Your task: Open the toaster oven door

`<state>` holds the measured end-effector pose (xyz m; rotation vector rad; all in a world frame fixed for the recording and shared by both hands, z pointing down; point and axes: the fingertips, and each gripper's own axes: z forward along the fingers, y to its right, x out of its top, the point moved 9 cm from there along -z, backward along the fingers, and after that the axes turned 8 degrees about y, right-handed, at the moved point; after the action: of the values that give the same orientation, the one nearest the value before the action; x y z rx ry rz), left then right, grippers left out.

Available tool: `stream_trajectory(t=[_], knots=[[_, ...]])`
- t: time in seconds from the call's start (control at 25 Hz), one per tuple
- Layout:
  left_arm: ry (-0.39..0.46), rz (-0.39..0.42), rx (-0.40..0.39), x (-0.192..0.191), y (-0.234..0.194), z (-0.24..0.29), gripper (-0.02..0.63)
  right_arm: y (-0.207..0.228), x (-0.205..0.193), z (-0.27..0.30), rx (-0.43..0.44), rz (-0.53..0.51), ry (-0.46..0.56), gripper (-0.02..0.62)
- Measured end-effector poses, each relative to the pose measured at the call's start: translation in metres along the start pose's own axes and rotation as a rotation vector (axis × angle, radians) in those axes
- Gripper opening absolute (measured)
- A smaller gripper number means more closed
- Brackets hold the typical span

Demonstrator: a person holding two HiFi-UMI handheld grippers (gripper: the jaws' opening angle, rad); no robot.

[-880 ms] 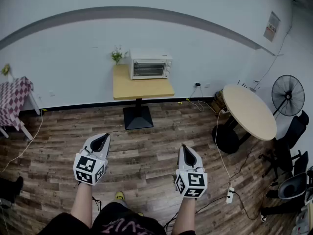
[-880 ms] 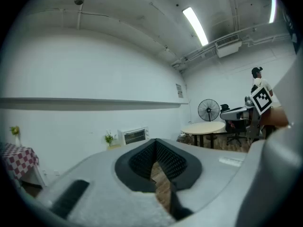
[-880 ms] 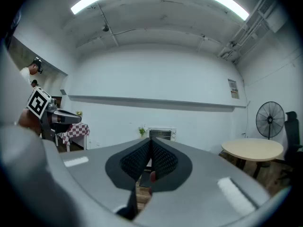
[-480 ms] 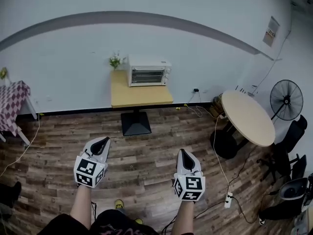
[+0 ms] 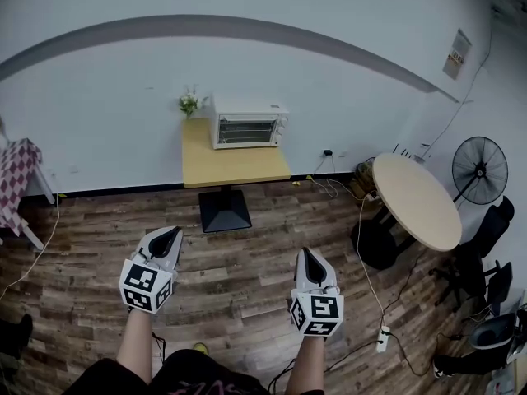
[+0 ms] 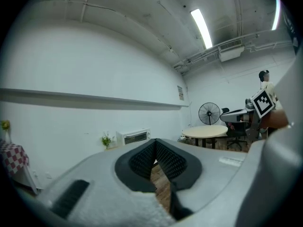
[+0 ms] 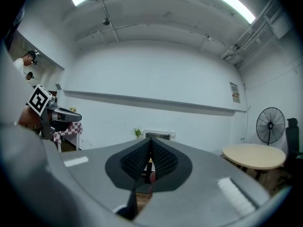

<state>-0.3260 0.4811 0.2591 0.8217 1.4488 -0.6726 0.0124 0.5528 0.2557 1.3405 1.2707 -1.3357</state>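
- The toaster oven (image 5: pixel 247 128) sits at the back of a small square table (image 5: pixel 239 167), up against the white wall. Its door is shut.
- A little green plant (image 5: pixel 189 103) stands just beside the oven, on the left in the head view.
- The left gripper (image 5: pixel 170 235) is held low over the wooden floor (image 5: pixel 247 262), well apart from the oven. Its jaws are pressed together with nothing between them.
- The right gripper (image 5: pixel 310 256) is low and far from the oven too. Its jaws are also together and empty.
- Both grippers point toward the oven.
- A round table (image 5: pixel 416 197) and a black fan (image 5: pixel 479 167) stand off to the right.
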Motion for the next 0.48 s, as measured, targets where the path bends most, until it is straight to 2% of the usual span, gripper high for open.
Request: stream_trajectory(t=[0.48], knots=[[-0.013, -0.005, -0.049, -0.013, -0.057, 0.028, 0.000, -0.028, -0.008, 0.051, -0.029, -0.008, -0.030, 0.006]])
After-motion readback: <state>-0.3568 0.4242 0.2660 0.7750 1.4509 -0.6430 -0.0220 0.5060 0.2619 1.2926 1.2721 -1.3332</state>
